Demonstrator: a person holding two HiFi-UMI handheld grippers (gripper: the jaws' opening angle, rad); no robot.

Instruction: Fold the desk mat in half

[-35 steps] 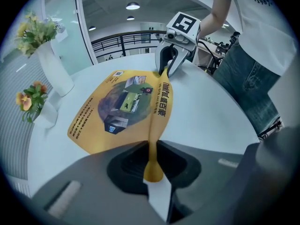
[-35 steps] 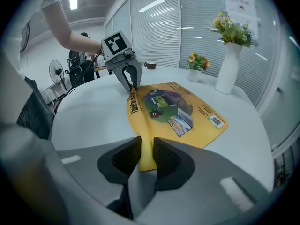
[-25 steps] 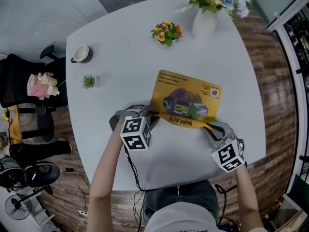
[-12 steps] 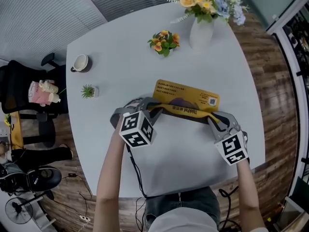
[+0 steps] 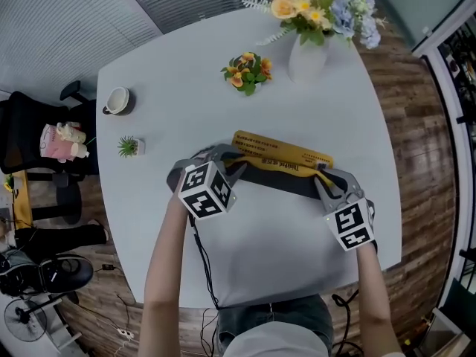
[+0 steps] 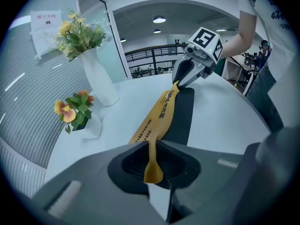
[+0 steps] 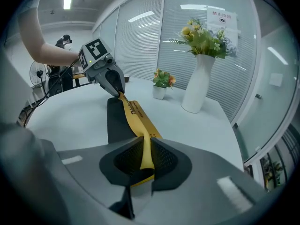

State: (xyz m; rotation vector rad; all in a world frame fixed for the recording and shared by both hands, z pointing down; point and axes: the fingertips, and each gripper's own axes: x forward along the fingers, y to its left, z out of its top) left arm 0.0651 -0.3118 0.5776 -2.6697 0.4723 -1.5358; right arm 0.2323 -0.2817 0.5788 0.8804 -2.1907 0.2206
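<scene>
I've got the desk mat (image 5: pixel 281 157) up by its near edge, one corner in each tool. My left gripper (image 5: pixel 235 169) has its jaws pressed together on the left near corner, and in the left gripper view a thin yellow tab of mat pokes through between them. My right gripper (image 5: pixel 323 182) pinches the right near corner the same way.

The mat is in the middle of the white bench (image 5: pixel 282 251). Its far edge lies flat on the surface and its near half is raised and curling over, so the black underside faces me. Only a strip of the yellow print shows beyond it. The held edge sags a little between the two grips.

I read this as mid-fold: the near half is up and past vertical but not yet laid down. The next move calls for carrying both corners forward and down at the same rate. The held edge should land square on the far edge before I let go. The white vase (image 5: pixel 306 47) and the small flower pot (image 5: pixel 245 59) stand well beyond the mat, clear of that path.
</scene>
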